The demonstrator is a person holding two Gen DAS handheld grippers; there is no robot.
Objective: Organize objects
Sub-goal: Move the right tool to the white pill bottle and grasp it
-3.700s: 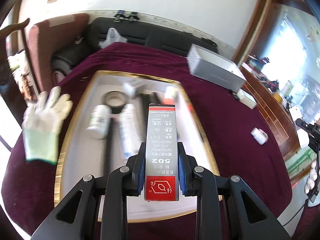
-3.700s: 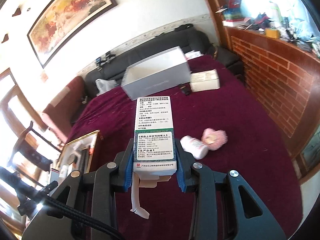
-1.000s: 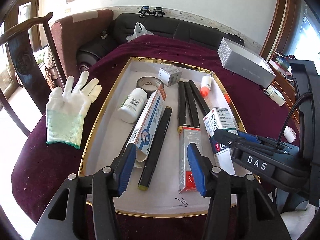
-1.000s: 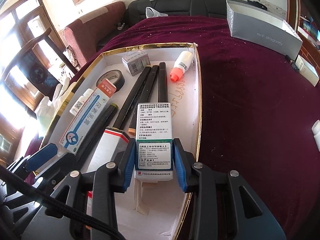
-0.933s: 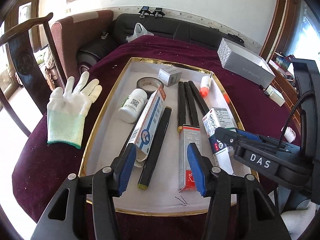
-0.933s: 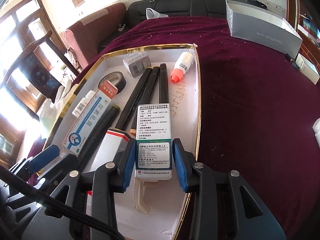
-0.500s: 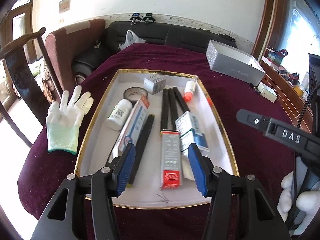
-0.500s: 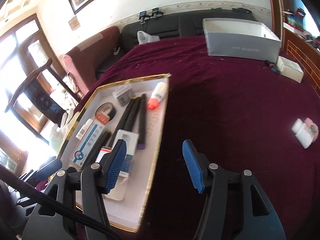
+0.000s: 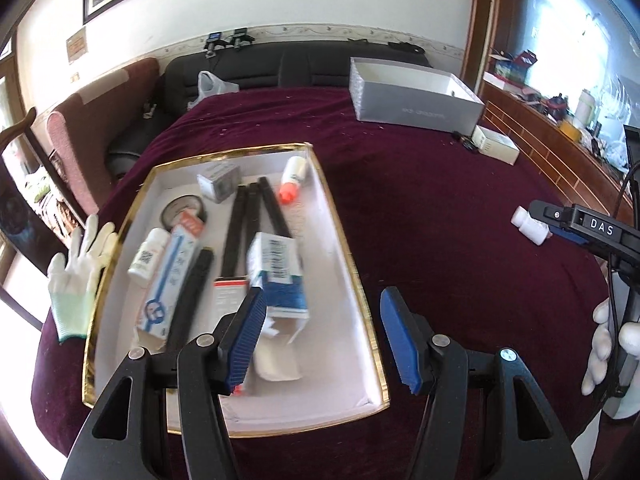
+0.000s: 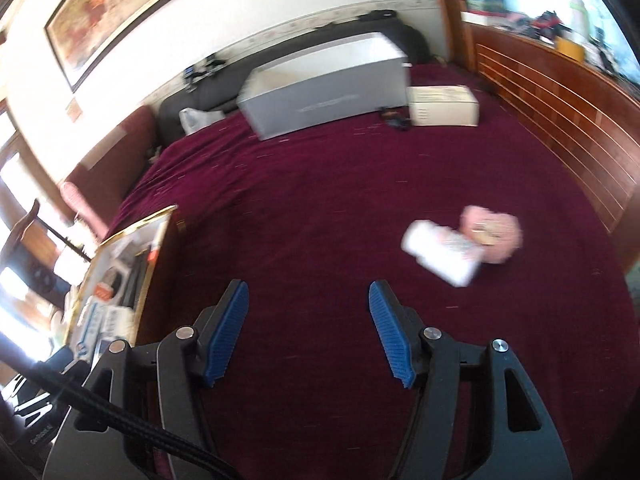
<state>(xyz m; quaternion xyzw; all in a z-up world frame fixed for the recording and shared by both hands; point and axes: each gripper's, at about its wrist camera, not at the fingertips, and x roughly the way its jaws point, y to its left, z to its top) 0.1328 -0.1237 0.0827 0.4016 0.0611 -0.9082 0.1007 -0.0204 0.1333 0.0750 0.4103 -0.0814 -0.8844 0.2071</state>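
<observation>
Bottle point(image 10: 440, 256): white, lying on its side on the maroon cloth point(image 10: 320, 200) (pink thing touching it).
Left gripper point(image 9: 320, 336): spread, empty.
Right gripper point(image 10: 308, 332): spread, empty.

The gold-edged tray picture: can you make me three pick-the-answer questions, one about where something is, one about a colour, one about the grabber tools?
1. Where is the small white plastic bottle lying?
A. in the tray
B. on the dark red tablecloth, touching a fluffy pink thing
C. in the grey box

2. What colour is the cap of the little white glue bottle in the white gold-rimmed tray?
A. orange-red
B. green
C. black

3. How are the two tools?
A. both shut on boxes
B. one open, one shut
C. both open and empty

Answers:
1 B: the right wrist view shows it on the dark red tablecloth against the fluffy pink thing.
2 A: the cap looks orange-red.
3 C: the left tool and right tool have jaws spread with nothing between.
</observation>
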